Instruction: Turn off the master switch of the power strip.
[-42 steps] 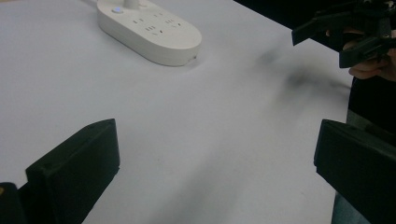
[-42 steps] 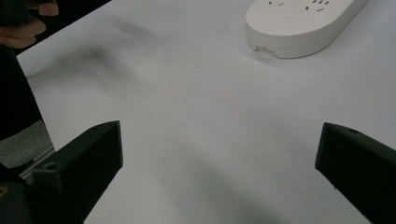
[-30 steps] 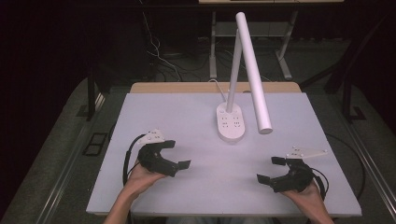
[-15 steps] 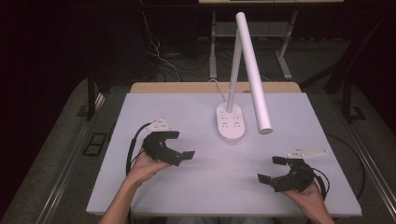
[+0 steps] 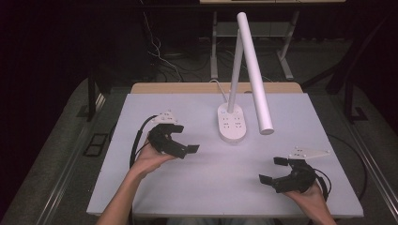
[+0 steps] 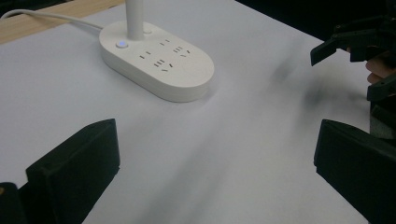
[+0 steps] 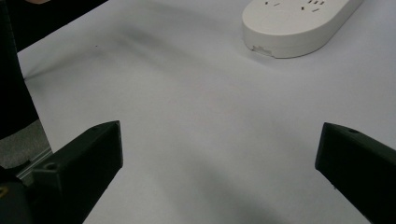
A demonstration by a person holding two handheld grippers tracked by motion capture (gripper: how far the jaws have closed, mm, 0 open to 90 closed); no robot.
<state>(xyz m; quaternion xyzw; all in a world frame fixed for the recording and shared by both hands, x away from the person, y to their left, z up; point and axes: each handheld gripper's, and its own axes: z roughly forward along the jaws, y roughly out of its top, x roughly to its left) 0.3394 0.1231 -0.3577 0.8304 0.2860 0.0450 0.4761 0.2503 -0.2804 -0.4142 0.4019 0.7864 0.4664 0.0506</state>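
High view: left tool [image 5: 184, 139], jaws wide, has moved nearer the lamp base [image 5: 232, 123].

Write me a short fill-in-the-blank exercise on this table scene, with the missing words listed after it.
1. The lamp's white oval base has power ____ set into its top.
2. Both the left gripper and the right gripper have their jaws ____, with nothing between them.
3. On the base, beside the lamp's stem, a small button glows ____.
4. The lamp's long head is ____ in colour.

Missing words: sockets; open; blue; white
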